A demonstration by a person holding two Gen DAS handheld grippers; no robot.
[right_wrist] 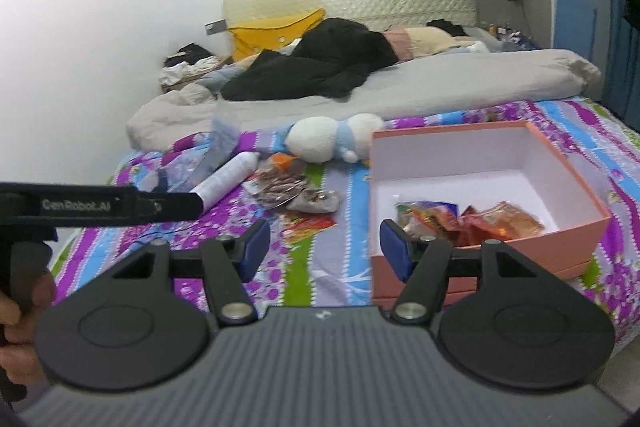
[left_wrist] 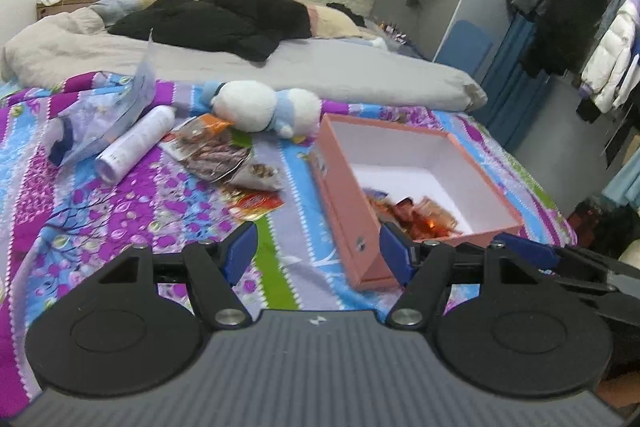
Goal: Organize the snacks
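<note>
"GenRobot.AI" is printed in white on the left claw (right_wrist: 176, 205).

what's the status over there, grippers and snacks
Left gripper and right gripper both open, empty. Some snack packets in the pink box, more packets loose on the bedspread. White bottle and plush toy beside them.
</note>
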